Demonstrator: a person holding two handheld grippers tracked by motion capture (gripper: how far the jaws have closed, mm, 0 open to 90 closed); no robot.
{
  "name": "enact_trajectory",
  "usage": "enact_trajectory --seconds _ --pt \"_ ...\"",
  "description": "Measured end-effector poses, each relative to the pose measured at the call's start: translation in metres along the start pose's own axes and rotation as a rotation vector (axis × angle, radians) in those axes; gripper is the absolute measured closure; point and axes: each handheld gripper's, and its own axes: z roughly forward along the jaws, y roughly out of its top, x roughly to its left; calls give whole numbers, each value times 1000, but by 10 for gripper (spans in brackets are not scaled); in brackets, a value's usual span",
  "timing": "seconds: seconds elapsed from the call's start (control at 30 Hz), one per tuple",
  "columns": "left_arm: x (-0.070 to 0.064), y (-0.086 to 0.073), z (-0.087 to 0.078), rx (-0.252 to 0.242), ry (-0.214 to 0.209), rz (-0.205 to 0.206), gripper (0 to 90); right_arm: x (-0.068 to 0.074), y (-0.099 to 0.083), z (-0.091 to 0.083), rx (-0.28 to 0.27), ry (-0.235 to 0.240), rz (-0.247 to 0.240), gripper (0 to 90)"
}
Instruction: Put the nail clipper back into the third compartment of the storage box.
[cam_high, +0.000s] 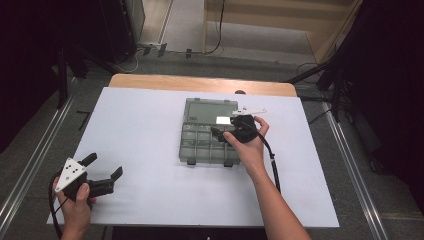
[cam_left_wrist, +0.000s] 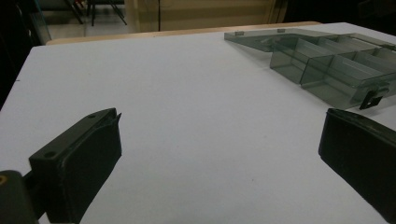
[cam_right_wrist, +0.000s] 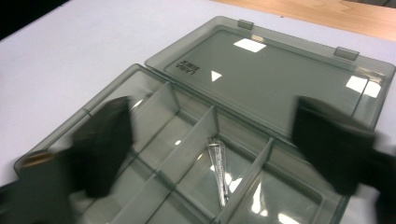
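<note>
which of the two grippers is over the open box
The right gripper: it hangs over the compartments of the box, jaws wide apart. The left gripper sits near the table's front left corner, well clear of the box, also open.

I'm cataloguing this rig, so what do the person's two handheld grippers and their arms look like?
Both the left gripper and right gripper are black with two blocky jaws, each topped by a grey three-cornered plate and trailing a black cable. The forearms are bare, with no sleeves visible.
</note>
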Motion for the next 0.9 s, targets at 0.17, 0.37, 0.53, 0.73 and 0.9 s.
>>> enact_trajectory --seconds 0.17,0.37,0.53,0.73,0.9 --pt "0 0 0 0 0 -2 0 0 -6 -14 -45 -5 -9 0" --pt "0 0 0 0 3 -2 0 1 -17 -27 -74 -11 -21 0" --pt "0 0 0 1 3 -1 0 -1 -26 -40 -99 -17 -22 0" --pt "-1 0 0 5 7 0 0 -1 -36 -57 -127 -3 -37 0" --pt "-1 0 1 4 8 1 0 -2 -43 -69 -142 -16 -40 0"
